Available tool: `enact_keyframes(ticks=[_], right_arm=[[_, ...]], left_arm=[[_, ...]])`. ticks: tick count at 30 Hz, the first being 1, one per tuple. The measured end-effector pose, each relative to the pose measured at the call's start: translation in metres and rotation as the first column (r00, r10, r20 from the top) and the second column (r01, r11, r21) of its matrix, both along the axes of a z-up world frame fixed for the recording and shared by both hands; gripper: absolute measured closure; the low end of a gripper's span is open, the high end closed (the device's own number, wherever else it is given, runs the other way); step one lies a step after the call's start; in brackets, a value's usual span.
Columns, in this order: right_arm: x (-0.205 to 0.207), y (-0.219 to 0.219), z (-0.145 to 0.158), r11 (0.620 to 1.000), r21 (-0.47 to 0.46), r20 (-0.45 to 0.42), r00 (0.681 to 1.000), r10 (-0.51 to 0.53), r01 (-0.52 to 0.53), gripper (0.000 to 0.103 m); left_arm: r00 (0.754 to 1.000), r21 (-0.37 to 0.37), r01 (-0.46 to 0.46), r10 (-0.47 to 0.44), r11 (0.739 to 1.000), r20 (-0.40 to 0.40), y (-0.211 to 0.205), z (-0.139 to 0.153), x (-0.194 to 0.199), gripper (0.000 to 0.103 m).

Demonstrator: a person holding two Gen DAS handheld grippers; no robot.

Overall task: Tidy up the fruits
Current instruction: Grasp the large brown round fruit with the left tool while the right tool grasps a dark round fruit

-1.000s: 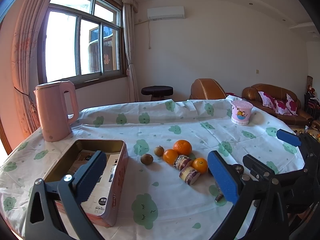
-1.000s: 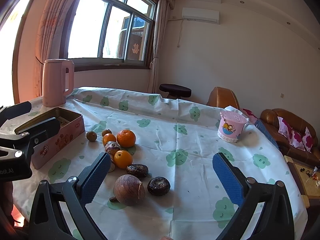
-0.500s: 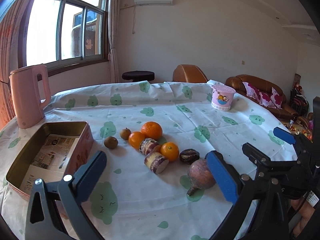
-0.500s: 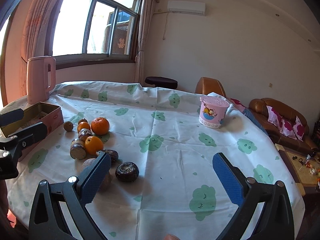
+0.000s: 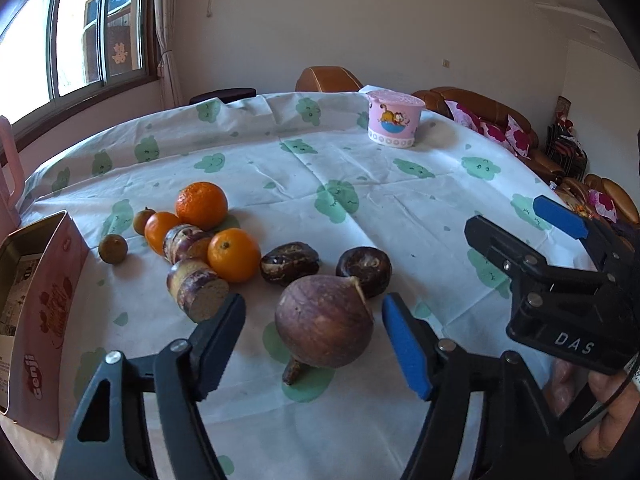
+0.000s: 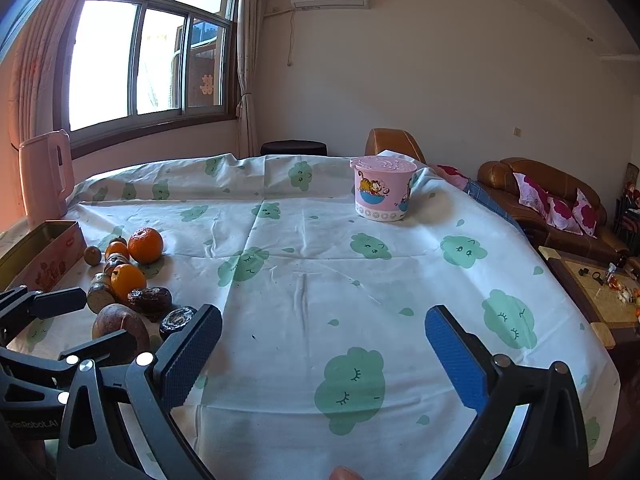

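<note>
A large brown round fruit [image 5: 324, 322] lies on the tablecloth between the open fingers of my left gripper [image 5: 316, 336], apart from both pads. Behind it lie two dark wrinkled fruits [image 5: 290, 266], three oranges [image 5: 234, 254], two cut purple pieces [image 5: 196, 288] and two small brown fruits [image 5: 113, 249]. The open tin box [image 5: 36, 300] stands at the left. My right gripper [image 6: 324, 356] is open and empty over bare cloth, right of the fruits [image 6: 120, 326]; it also shows in the left wrist view [image 5: 560, 248].
A pink lidded bucket [image 6: 382, 192] stands at the table's far side. A pink kettle [image 6: 46, 178] stands at the far left by the window. Sofas [image 6: 556, 204] and a low table [image 6: 600, 292] are to the right past the table edge.
My left gripper has swung right and come close around the large brown fruit. The right gripper has also turned right, so the fruits moved to the left edge of its view.
</note>
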State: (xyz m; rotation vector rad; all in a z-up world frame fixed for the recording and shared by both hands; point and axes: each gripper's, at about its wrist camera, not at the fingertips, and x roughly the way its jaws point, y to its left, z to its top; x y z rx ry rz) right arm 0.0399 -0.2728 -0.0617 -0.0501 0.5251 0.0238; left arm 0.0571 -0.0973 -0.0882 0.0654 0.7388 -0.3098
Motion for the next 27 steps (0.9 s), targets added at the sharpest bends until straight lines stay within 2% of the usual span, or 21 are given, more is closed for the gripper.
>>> enact_keyframes(ticks=[1, 5, 7, 10, 13, 16, 24, 25, 27], right_arm=[[0.000, 0.001, 0.000, 1.000, 0.002, 0.001, 1.000, 0.005, -0.005, 0.001], [0.002, 0.007, -0.002, 0.999, 0.014, -0.003, 0.999, 0.039, -0.039, 0.001], [0.003, 0.013, -0.001, 0.998, 0.022, -0.007, 0.998, 0.063, -0.063, 0.003], [0.007, 0.024, 0.000, 0.993, 0.029, -0.018, 0.993, 0.117, -0.116, 0.012], [0.012, 0.039, -0.001, 0.986, 0.021, -0.036, 0.986, 0.163, -0.163, 0.016], [0.018, 0.053, -0.006, 0.977, 0.017, -0.076, 0.974, 0.213, -0.212, 0.027], [0.031, 0.078, -0.021, 0.959, -0.049, -0.191, 0.945, 0.266, -0.280, 0.041], [0.033, 0.079, -0.023, 0.956, -0.050, -0.209, 0.939, 0.273, -0.289, 0.047], [0.034, 0.081, -0.025, 0.949, -0.053, -0.221, 0.930, 0.294, -0.312, 0.051]], left_arm=[[1.000, -0.006, 0.012, -0.012, 1.000, -0.010, 0.000, -0.001, 0.001, 0.051], [1.000, -0.043, 0.018, -0.018, 0.999, -0.009, 0.008, -0.001, -0.001, 0.051], [1.000, -0.041, 0.002, -0.001, 0.999, 0.030, 0.014, 0.003, -0.007, 0.051], [0.994, -0.034, -0.042, 0.045, 0.999, 0.099, 0.030, 0.011, -0.014, 0.051], [0.985, -0.023, -0.096, 0.099, 0.995, 0.145, 0.047, 0.016, -0.016, 0.051], [0.982, -0.042, -0.126, 0.131, 0.991, 0.140, 0.062, 0.016, -0.012, 0.051], [0.978, -0.076, -0.145, 0.155, 0.986, 0.140, 0.076, 0.012, -0.011, 0.051], [0.977, -0.074, -0.143, 0.153, 0.987, 0.146, 0.075, 0.012, -0.012, 0.051], [0.977, -0.071, -0.139, 0.148, 0.988, 0.155, 0.075, 0.012, -0.014, 0.051]])
